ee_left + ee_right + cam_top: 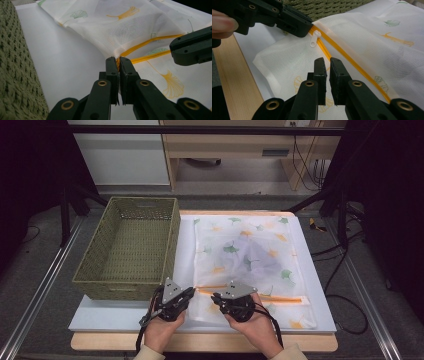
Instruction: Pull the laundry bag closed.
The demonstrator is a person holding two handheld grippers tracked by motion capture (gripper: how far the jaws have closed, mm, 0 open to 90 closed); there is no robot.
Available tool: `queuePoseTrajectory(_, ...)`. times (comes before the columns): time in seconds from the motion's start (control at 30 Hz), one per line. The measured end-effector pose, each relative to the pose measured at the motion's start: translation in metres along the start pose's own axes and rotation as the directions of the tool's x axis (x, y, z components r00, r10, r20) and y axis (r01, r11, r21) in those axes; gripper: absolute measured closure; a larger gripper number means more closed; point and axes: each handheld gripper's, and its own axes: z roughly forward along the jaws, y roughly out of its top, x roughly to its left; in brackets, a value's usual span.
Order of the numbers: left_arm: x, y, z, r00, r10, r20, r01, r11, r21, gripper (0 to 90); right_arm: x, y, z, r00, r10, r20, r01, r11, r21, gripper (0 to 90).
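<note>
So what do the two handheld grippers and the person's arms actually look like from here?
Both the left gripper and the right gripper are black, each topped by a grey three-cornered plate with small dark holes. Black cables trail back from both past the wrists. In the gripper views, the jaws are flat, matte black bars on linkages with brass-coloured rivets. The person wears light beige sleeves and no gloves.

Basket (pixel 131 247) on left part of surface (pixel 100 317); mesh bag (pixel 252 257) flat on surface just right of basket. Zipper (pixel 280 298) runs across bag's near end. Left hand-held gripper (pixel 190 291) at zipper's left end, before basket's near right corner. Right hand-held gripper (pixel 216 298) just right of it, over bag. Zipper pull (pixel 314 39) between them.
</note>
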Motion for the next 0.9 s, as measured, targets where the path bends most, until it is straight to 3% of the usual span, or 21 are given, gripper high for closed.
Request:
queuePoseTrajectory(0.6,0.002,-0.002,0.004,1.0,-0.004,-0.001,0.004,0.9999,0.011,85.9,-0.009,0.005,-0.006,0.9997,0.001,0.024,-0.001,1.0,-0.015,85.9)
queuePoseTrajectory(0.9,0.003,-0.003,0.004,0.9999,-0.007,-0.012,0.007,0.9999,0.011,86.0,-0.008,0.012,0.009,0.9997,-0.014,0.021,0.013,0.999,0.031,89.7)
